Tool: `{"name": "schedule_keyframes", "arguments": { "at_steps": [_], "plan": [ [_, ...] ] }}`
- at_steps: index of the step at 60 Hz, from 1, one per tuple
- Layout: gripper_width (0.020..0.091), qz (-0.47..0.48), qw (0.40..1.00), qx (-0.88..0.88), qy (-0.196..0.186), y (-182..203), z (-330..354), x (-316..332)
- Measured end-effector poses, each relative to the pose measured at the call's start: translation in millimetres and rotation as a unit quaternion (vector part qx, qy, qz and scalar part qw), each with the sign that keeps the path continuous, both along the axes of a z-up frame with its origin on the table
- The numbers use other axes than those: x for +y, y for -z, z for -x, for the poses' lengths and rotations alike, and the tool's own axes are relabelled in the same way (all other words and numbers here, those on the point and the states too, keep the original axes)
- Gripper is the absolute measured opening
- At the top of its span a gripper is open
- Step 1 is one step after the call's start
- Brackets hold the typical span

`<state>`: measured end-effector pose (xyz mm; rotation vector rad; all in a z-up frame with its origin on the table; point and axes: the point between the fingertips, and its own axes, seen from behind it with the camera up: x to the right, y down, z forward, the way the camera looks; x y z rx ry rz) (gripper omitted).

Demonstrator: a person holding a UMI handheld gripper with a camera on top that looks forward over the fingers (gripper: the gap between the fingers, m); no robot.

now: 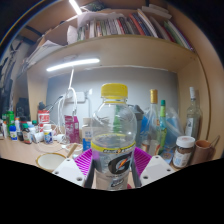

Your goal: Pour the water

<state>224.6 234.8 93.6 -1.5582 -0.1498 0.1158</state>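
Clear plastic bottle (113, 140), yellow cap still on, sits upright in the claw (112, 160), both purple pads (84, 159) pinching its labelled waist above the table (20, 150). Looks thin-walled, smooth, likely to flex: a mid-body hold suits it, squeeze gently. Cap blocks any pour.

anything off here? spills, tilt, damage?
Nothing stands out. The Gatorade bottle stands upright between the gripper's purple pads, yellow cap on, held above the desk. No spill visible. The desk behind is crowded with bottles, but all look upright.
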Motion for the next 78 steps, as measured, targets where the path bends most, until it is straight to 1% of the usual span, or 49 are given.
{"name": "schedule_keyframes", "arguments": {
  "at_steps": [3, 6, 12, 13, 14, 17, 21, 32, 41, 47, 51, 54, 59, 61, 65, 73, 78],
  "plan": [
    [0.0593, 0.006, 1.000, -0.005, 0.000, 1.2, 0.8, 0.0],
    [0.0623, 0.031, 0.999, -0.016, -0.012, 7.4, 4.3, -2.7],
    [0.0820, 0.049, 0.998, 0.001, -0.033, 9.5, 9.2, -20.2],
    [0.0846, 0.052, 0.998, 0.000, -0.036, 11.1, 9.8, -23.8],
    [0.0858, 0.057, 0.998, -0.003, -0.037, 13.3, 9.4, -27.3],
    [0.0848, 0.070, 0.997, -0.020, -0.038, 20.6, 7.1, -38.9],
    [0.0852, 0.076, 0.995, -0.050, -0.036, 25.5, 1.7, -56.3],
    [0.0852, 0.065, 0.993, -0.102, -0.019, 16.0, -19.1, -123.7],
    [0.0851, 0.066, 0.992, -0.102, -0.027, 5.4, -21.6, -191.4],
    [0.0852, 0.055, 0.994, -0.086, -0.038, -8.1, -18.6, -234.6],
    [0.0852, 0.055, 0.995, -0.075, -0.038, -11.6, -18.9, -259.2],
    [0.0851, 0.063, 0.995, -0.077, -0.029, -8.5, -24.3, -274.6],
    [0.0854, 0.064, 0.993, -0.094, 0.008, -7.8, -39.1, -294.7],
    [0.0854, 0.059, 0.994, -0.096, 0.015, -8.8, -40.5, -302.6],
    [0.0853, 0.064, 0.993, -0.096, 0.010, -4.3, -37.8, -316.2],
    [0.0854, 0.067, 0.994, -0.080, -0.021, -0.6, -18.2, -335.9],
    [0.0853, 0.066, 0.994, -0.079, -0.025, 2.4, -14.4, -339.6]
  ]
}}
